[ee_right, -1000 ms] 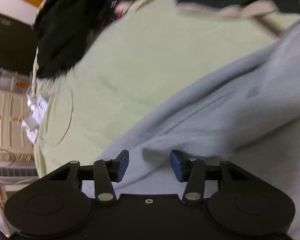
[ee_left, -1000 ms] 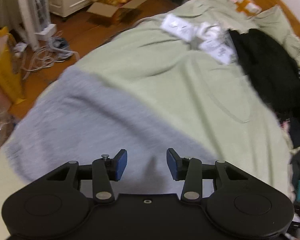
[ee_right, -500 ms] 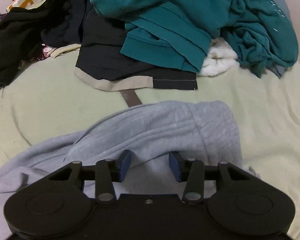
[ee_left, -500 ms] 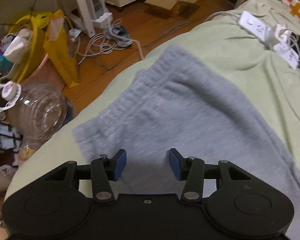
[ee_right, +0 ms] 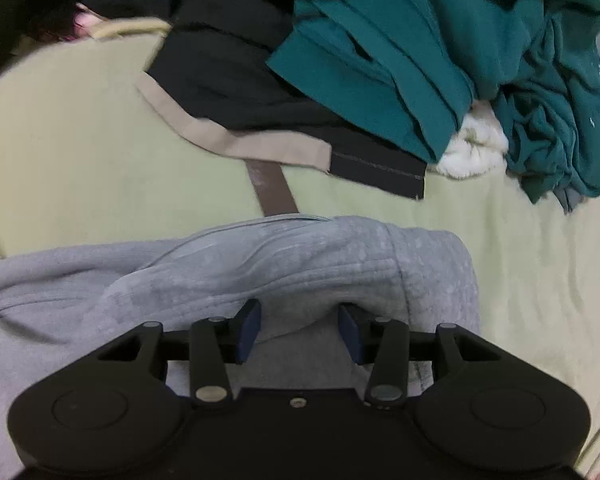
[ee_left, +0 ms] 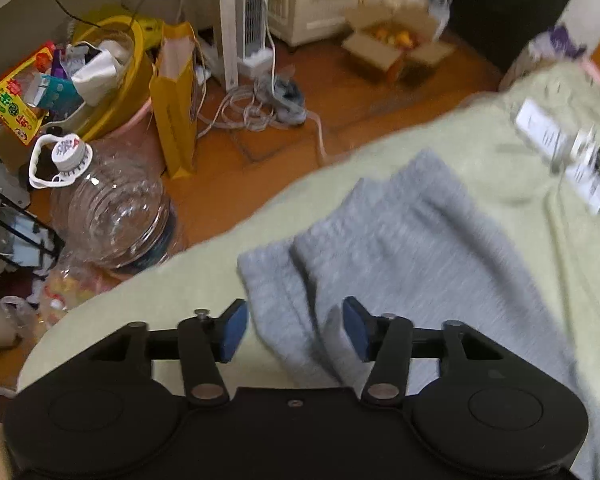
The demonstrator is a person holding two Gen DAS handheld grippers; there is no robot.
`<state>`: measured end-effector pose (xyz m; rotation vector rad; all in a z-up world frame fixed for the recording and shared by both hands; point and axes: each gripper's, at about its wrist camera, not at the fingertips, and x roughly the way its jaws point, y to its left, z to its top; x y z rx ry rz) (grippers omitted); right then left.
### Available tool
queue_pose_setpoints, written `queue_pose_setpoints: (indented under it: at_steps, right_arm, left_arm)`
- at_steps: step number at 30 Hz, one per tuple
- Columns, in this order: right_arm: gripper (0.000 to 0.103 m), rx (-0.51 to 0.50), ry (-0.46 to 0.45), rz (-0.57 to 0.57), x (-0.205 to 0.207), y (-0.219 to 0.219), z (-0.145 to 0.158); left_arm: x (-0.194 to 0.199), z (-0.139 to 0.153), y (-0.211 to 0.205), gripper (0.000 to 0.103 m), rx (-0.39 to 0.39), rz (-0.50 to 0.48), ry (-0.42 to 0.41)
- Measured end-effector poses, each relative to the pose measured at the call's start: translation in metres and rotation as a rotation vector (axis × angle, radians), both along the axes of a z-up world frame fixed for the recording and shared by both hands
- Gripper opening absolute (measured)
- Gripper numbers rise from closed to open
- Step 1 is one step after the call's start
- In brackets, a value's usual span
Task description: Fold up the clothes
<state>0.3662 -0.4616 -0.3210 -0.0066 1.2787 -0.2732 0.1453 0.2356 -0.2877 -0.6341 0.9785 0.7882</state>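
- The grey garment (ee_left: 400, 248) (soft sweatpants or shorts, by the ribbed band at one end) lies spread on the pale green bed (ee_left: 500, 152), near the edge that drops to the cluttered floor. It looks laid out lengthwise and not yet folded into a compact shape; I judge the task to be at an early stage for this piece.
- Much is left: in the right wrist view a heap of teal clothing (ee_right: 440, 40) and a black garment with a tan hem (ee_right: 240, 80) lie unfolded at the far side of the bed, well apart from the grey one's end.
- The left hand-held gripper (ee_left: 296, 334) hangs over the grey garment's near corner. Its jaws are opening and stand well apart; a rumpled edge of the grey cloth sits between them, but the blue pads (ee_left: 233, 332) do not press on it as far as the blurred picture shows.
- The right hand-held gripper (ee_right: 299, 334) is at the other end of the grey garment (ee_right: 280, 264), where the cloth bulges up into a thick roll just ahead of the fingertips. The jaws are spread partway, with grey cloth under and between them (the roll meets or covers the pad tips, so some contact is likely), yet no pinch is visible.
- Next, in my judgement, each hand needs a firm hold on an end before one end is carried over the other.
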Motion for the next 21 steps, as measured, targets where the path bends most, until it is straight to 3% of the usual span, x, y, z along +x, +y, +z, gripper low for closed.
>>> queue_pose_setpoints:
  at_steps: [3,8,11,13,16,19,21]
  right_arm:
    - [0.047,0.060,-0.033,0.019,-0.023,0.014,0.015]
    - [0.047,0.317,-0.078,-0.087,-0.064,0.042,0.023]
    - [0.047,0.390,-0.070,-0.114,-0.085,0.073,0.019]
    - [0.048,0.391,-0.042,-0.084,-0.092,0.093,0.015]
    - [0.050,0.364,-0.002,-0.024,-0.104,0.120,0.014]
    - [0.052,0.335,0.007,0.016,-0.111,0.134,0.020]
    - [0.053,0.325,0.018,0.026,-0.115,0.140,0.025]
  left_arm:
    - [0.001,0.004,0.011,0.075,-0.024,-0.001,-0.097]
    - [0.009,-0.010,0.022,0.078,-0.072,-0.003,-0.104]
    - [0.017,-0.020,0.024,0.070,-0.092,-0.064,-0.101]
    - [0.020,-0.023,0.022,0.061,-0.094,-0.096,-0.097]
    - [0.026,-0.023,0.021,0.061,-0.102,-0.171,-0.103]
    - [0.029,-0.031,0.027,0.060,-0.133,-0.175,-0.105]
    - [0.030,-0.041,0.038,0.054,-0.155,-0.163,-0.098]
